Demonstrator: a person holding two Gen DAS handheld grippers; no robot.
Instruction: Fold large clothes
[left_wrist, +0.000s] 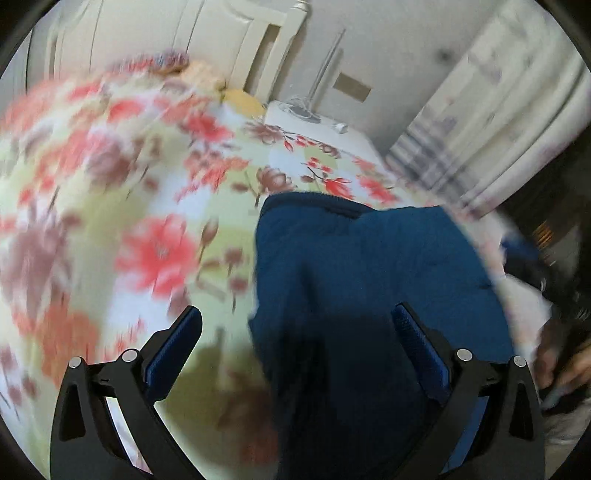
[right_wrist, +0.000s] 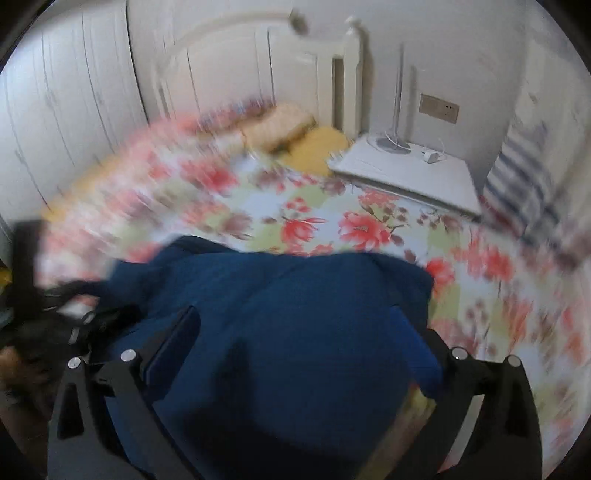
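Left wrist view: left hand-held gripper (left_wrist: 295, 332) agape; blue garment (left_wrist: 369, 266) at five o'clock on floral bed (left_wrist: 155, 184); right hand-held gripper (right_wrist: 295, 328) spread wide above it.

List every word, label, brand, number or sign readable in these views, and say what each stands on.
None can be read.
Blue garment: no label or print shows.
Floral bedsheet: flowers only, no lettering.
Wall plate: no readable markings.
Small white object on the nightstand: too small and blurred to read.
Each hand-held gripper: no markings visible.
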